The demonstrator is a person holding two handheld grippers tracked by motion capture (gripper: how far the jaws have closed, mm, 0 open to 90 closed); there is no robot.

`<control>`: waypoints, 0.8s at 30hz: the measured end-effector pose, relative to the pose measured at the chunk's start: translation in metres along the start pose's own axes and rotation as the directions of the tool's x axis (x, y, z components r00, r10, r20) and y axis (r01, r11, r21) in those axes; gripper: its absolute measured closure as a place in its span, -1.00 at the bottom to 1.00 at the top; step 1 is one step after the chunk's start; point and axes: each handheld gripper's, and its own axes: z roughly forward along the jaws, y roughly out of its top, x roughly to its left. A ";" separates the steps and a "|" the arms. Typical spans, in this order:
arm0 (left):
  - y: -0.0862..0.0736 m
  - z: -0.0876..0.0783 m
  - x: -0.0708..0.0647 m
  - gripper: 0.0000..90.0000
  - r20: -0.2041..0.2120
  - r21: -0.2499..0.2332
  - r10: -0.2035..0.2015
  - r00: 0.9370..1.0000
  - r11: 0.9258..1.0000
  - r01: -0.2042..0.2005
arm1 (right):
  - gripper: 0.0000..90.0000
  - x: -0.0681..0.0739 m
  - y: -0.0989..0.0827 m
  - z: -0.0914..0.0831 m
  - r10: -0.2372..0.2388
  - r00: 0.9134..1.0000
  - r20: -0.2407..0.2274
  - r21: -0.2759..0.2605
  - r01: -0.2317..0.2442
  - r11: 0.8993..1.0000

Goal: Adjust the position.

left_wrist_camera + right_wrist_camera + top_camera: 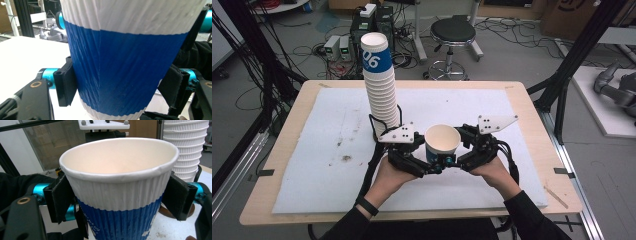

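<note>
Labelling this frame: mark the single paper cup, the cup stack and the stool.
paper cup (442, 139), high view, inner wall just below the rim.
cup stack (382, 95), high view, ribbed white rims midway up.
stool (453, 31), high view, middle of the black seat.

Lab: cable tangle (287, 55), black frame struts (582, 47), stool (453, 35).

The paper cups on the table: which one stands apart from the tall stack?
The single blue-banded paper cup between the two grippers. It stands open side up, just right of the tall stack of cups, whose top cup is upside down.
</note>
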 end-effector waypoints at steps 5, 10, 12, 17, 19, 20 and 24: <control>0.000 0.000 0.000 -0.41 -0.002 0.001 0.003 1.000 1.000 -0.003 | -0.60 0.000 0.001 0.000 0.008 1.000 0.002 -0.012 -0.008 1.000; -0.001 0.001 0.000 -0.41 -0.001 0.007 0.006 1.000 1.000 -0.006 | -0.62 0.001 0.002 -0.002 0.011 1.000 0.002 -0.031 -0.011 0.999; -0.001 0.001 0.000 -0.41 -0.003 0.006 0.006 1.000 1.000 -0.006 | -0.62 0.001 0.002 -0.002 0.011 1.000 0.001 -0.031 -0.011 0.999; -0.001 0.002 0.000 -0.41 0.002 0.007 0.005 1.000 1.000 -0.005 | -0.60 0.001 0.002 -0.002 0.001 1.000 0.002 -0.025 -0.001 1.000; -0.001 0.002 0.000 -0.45 -0.004 0.008 0.005 1.000 1.000 -0.005 | -0.58 0.001 0.002 -0.002 -0.005 1.000 0.005 -0.027 0.005 1.000; -0.001 0.002 0.000 -0.49 -0.012 0.013 0.006 1.000 1.000 -0.006 | -0.57 0.001 0.002 -0.002 -0.008 1.000 0.004 -0.027 0.008 1.000; -0.001 0.001 0.000 -0.63 -0.018 0.008 0.002 1.000 1.000 -0.002 | -0.57 0.001 0.003 -0.004 -0.015 1.000 0.023 -0.026 0.015 1.000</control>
